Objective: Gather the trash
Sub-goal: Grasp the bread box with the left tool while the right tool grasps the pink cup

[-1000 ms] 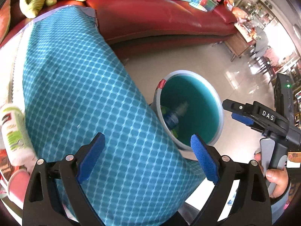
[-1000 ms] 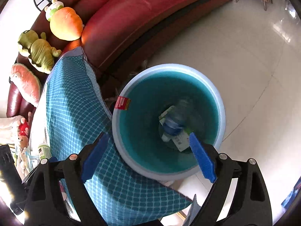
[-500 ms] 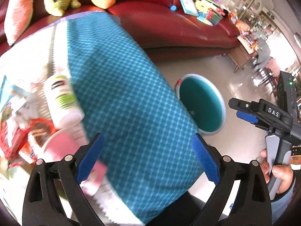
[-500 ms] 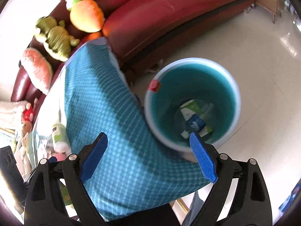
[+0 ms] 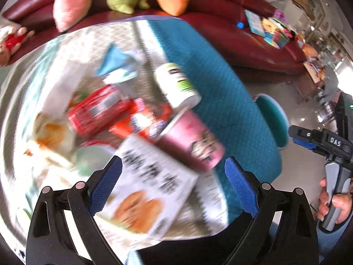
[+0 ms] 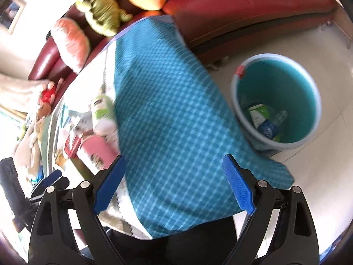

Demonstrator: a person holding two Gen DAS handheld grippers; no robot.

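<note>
left tongs [image 5: 173, 185]: wide apart, nothing between them, hanging right over the trash pile on the tabletop [image 5: 231, 110]. My guess is they're spread like that to fit around something bulky.

right tongs [image 6: 174, 185]: also released and carrying nothing, parked above the blue checked cloth [image 6: 172, 114]. In the left camera you can see them off at 3 o'clock with the person's hand [image 5: 334, 203] on the grip. Looks like that side is just waiting its turn.

trash pile: white carton [image 5: 145, 190] sits nearest the left tongs at about 6 o'clock, a pink cup [image 5: 192, 141] lies on its side just past it, touching the carton's far corner. A white-and-green can [image 5: 176, 86] is up around 12 o'clock, red wrappers [image 5: 106, 110] toward 10. Pretty blurry, so don't ask me for labels.

bucket [image 6: 275, 101]: on the floor just off the tabletop edge, at 2 o'clock from the right tongs. Already has a bottle [image 6: 270, 128] and a green-white pack [image 6: 257, 112] at the bottom. Handy spot, short swing from the tabletop.

next up, probably: carton or cup, since they're closest.

background: red sofa [image 6: 242, 6] with plush toys [image 6: 101, 6], not part of the job.
</note>
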